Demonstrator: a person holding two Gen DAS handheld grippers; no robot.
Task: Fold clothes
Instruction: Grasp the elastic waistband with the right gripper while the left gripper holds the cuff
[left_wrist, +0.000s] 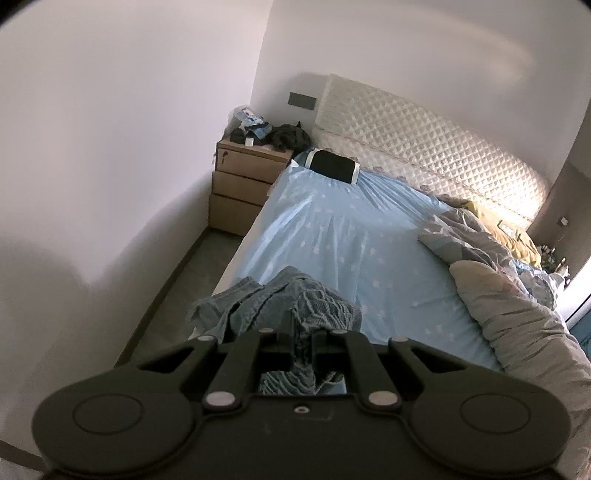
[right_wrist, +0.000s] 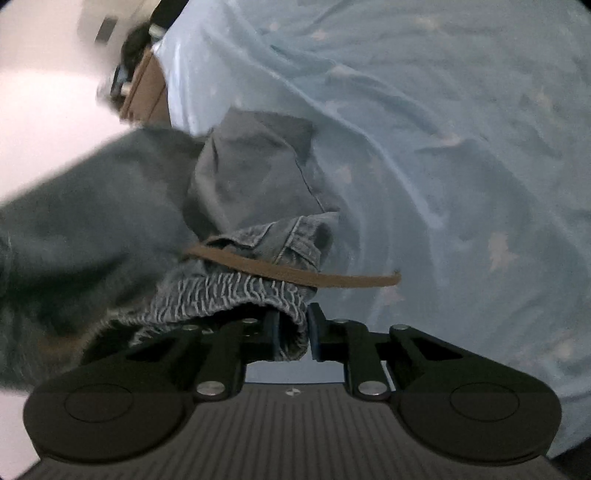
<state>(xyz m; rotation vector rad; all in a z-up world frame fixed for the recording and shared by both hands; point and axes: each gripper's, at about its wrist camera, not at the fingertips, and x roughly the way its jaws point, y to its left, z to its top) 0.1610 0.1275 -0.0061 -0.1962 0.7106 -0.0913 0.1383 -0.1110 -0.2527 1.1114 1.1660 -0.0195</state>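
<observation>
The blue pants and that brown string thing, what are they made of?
The blue pants look like denim: faded blue weave, stitched seams, and a gathered stretchy waistband. The brown strap looks like flat woven fabric or maybe soft leather; its matte finish leaves that open. The right gripper pinches the waistband.

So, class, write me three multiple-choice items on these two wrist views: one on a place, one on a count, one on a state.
1. Where does the wooden bedside cabinet stand?
A. Beside the bed's head, against the white wall
B. At the bed's foot
C. On the mattress

2. How many drawer fronts does it show?
A. One
B. Three
C. Five

3. What is the right gripper doing?
A. Hanging open
B. Pinching the brown strap
C. Clamping the elastic waistband of the blue denim garment

Answers: 1 A, it sits next to the quilted cream headboard. 2 B, three stacked fronts show. 3 C, ribbed fabric sits between its fingers.
</observation>
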